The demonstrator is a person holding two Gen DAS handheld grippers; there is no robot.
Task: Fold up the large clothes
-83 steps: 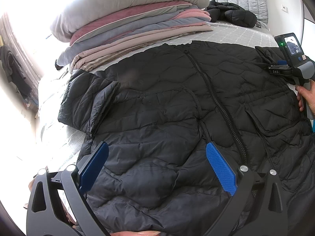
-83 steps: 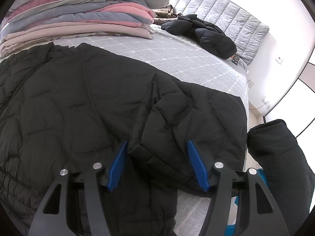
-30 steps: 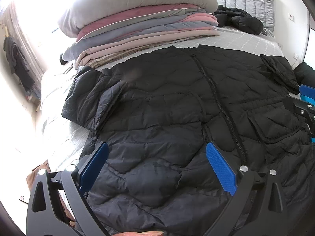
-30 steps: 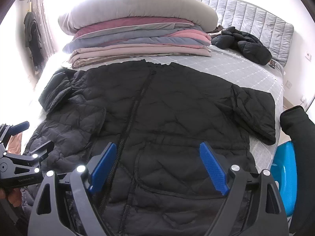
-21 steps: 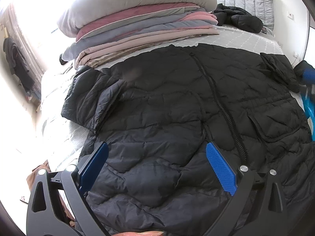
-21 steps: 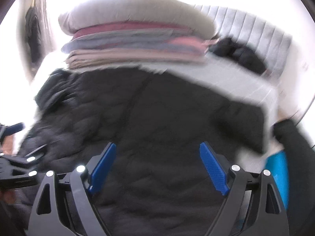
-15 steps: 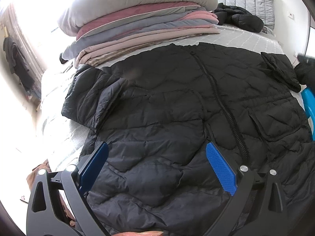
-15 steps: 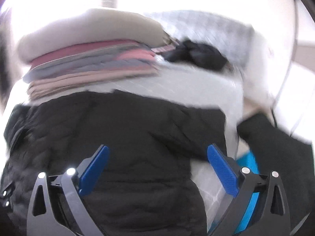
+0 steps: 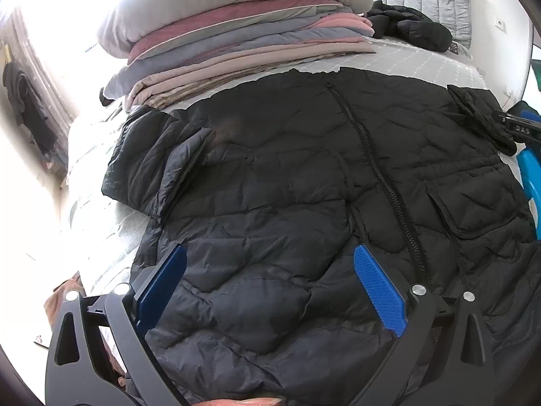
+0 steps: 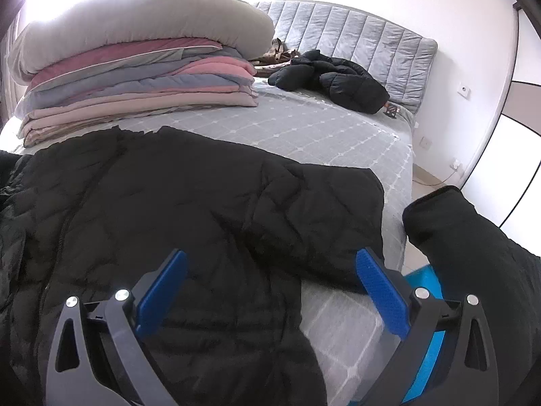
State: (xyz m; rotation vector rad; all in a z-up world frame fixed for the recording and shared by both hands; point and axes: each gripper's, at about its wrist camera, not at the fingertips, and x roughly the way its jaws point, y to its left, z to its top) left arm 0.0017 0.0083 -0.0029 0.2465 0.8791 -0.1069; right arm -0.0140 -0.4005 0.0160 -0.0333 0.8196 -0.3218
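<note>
Black jacket (image 9: 304,186) lies unchanged; right tongs (image 10: 270,291) have swung toward its sleeve (image 10: 321,209); both tongs wide.

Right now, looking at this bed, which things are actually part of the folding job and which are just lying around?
Part of the job:
- black quilted jacket spread flat, zipper up
- left gripper, open above its hem
- right gripper, open near the jacket's sleeve

Just lying about:
- stack of folded blankets
- crumpled black jacket by the headboard
- blue stool beside the bed
</note>
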